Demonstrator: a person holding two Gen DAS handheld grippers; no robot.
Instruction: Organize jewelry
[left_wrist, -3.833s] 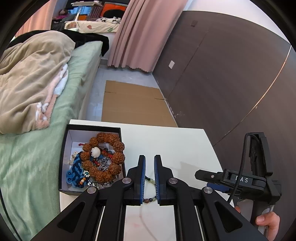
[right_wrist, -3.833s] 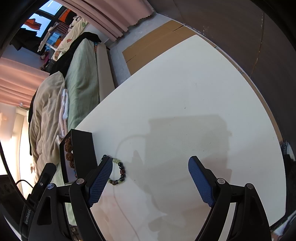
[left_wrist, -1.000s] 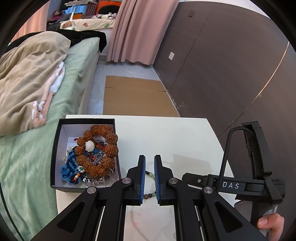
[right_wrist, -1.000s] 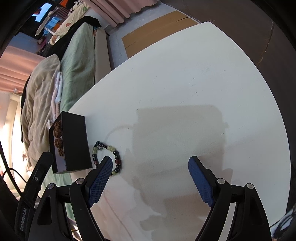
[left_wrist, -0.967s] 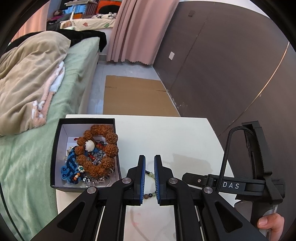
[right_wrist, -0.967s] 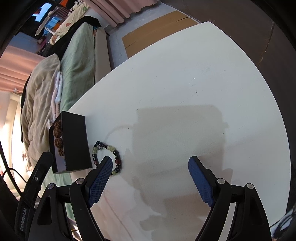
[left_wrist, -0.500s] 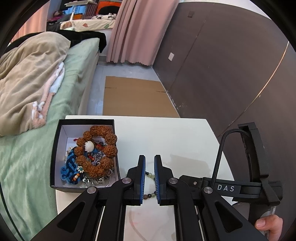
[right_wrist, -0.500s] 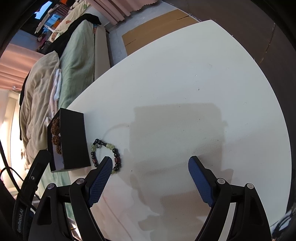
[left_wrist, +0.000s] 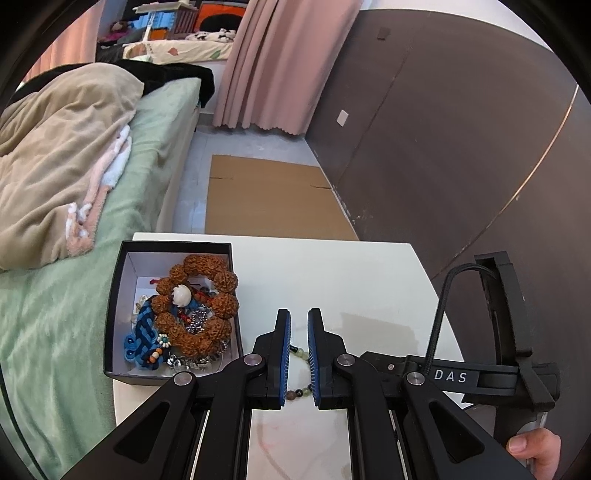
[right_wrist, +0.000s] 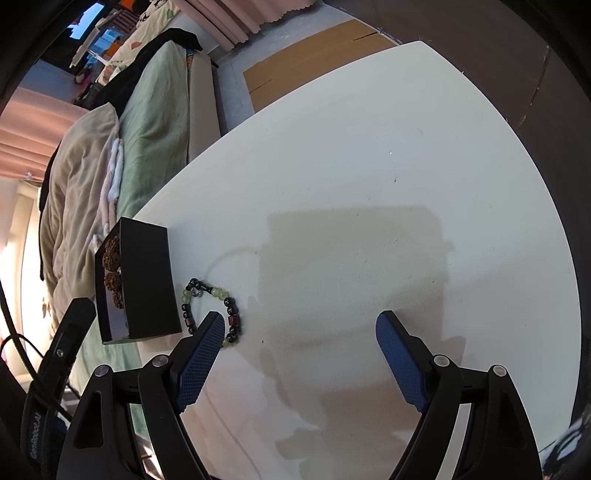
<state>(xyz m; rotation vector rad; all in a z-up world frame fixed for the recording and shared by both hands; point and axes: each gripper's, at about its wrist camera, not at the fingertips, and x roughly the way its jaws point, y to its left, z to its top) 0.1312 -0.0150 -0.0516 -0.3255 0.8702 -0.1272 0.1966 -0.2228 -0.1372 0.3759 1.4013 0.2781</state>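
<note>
A black jewelry box (left_wrist: 114, 314) sits at the left edge of the white table (left_wrist: 332, 273). It holds a large brown seed-bead bracelet (left_wrist: 207, 302), a blue knotted cord (left_wrist: 142, 332) and other pieces. A green and black bead bracelet (right_wrist: 208, 295) lies on the table just right of the box (right_wrist: 147, 280); part of it shows in the left wrist view (left_wrist: 301, 354). My left gripper (left_wrist: 298, 354) hovers over this bracelet, jaws nearly closed with a narrow gap, holding nothing. My right gripper (right_wrist: 299, 339) is wide open and empty above the table, its left fingertip (right_wrist: 207, 339) beside the bracelet.
A bed (left_wrist: 74, 184) with a beige blanket and green sheet lies left of the table. A dark wall (left_wrist: 443, 147) runs along the right. Flat cardboard (left_wrist: 269, 199) lies on the floor beyond the table. The right gripper's body (left_wrist: 480, 373) is at the left view's right edge.
Both grippers have drawn back and up a little, so more of the bead bracelet shows beside the right gripper's left finger. Jaw openings are unchanged.
</note>
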